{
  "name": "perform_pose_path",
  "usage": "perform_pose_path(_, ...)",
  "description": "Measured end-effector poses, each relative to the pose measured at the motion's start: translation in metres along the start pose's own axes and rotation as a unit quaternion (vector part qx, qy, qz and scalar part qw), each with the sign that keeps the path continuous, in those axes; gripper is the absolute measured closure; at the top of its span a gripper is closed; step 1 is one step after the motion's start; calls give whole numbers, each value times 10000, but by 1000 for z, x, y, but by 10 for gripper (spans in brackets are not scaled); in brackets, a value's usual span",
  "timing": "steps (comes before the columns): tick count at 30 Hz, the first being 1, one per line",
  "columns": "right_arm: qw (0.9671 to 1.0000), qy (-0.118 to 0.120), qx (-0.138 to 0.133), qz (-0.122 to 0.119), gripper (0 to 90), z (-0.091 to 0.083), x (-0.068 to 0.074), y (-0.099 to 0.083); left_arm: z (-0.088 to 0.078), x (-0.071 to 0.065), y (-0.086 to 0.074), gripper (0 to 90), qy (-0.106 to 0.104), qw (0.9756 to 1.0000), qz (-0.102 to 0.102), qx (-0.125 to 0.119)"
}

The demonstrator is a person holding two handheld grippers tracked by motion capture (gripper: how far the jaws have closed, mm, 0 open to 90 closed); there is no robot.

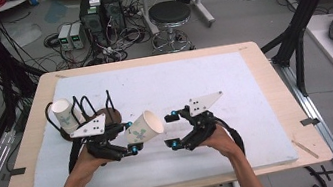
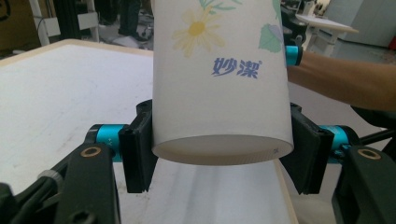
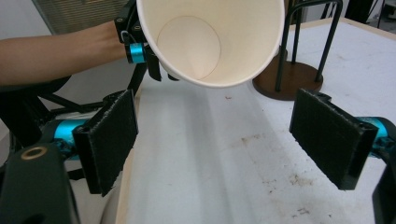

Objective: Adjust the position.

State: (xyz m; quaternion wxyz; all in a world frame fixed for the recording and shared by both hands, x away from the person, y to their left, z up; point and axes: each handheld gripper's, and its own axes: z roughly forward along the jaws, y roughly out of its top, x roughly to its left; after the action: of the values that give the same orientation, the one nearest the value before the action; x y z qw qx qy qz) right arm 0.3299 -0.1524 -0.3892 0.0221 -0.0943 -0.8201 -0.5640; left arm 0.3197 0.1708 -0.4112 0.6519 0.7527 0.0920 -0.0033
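Cup print: I read blue Chinese characters "妙潔" on the paper cup [image 2: 219, 88], under a yellow daisy and green leaves.
Cup position: I hold it tipped on its side above the counter [image 1: 249, 55], mouth facing my right hand-held gripper [image 1: 173, 130].
Left hand-held gripper [image 1: 132, 138]: clamped on the cup's base end, pads pressing both sides.
Right hand-held gripper: jaws wide apart, nothing between them, just short of the cup's rim.
Rack: a black wire rack on a round wooden base [image 1: 107, 114] carries a second cup [image 1: 65, 115].
Surface: a white mat [image 1: 213, 81], lightly stained, covers the wooden counter.
Room: grey floor, a black stool [image 1: 169, 14], electronics boxes [image 1: 101, 12] and tangled cables.
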Motion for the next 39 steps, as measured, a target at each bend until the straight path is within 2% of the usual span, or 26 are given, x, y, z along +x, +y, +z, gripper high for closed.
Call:
perform_pose_path(3,10000,44,-75,-19,157,4,0,1,4,-1,-2,360,-24,9999,23,-99)
perform_pose_path(11,9997,137,-179,-31,157,11,1,3,14,-3,-1,361,-70,9998,79,-172)
perform_pose_path(22,9987,331,-377,-47,165,19,2,9,24,-5,0,360,-197,9996,148,-125)
perform_pose_path(30,9982,412,-425,-14,170,22,1,11,28,-6,0,360,-244,9996,155,-77)
perform_pose_path(33,9978,428,-501,-52,224,21,1,11,29,-6,0,360,-257,9995,169,-42)
perform_pose_path(38,9974,471,-550,-21,264,22,1,11,29,-6,0,363,-247,9995,177,-8)
perform_pose_path(39,9973,472,-561,-86,286,22,1,11,29,-5,-1,363,-249,9995,191,-5)
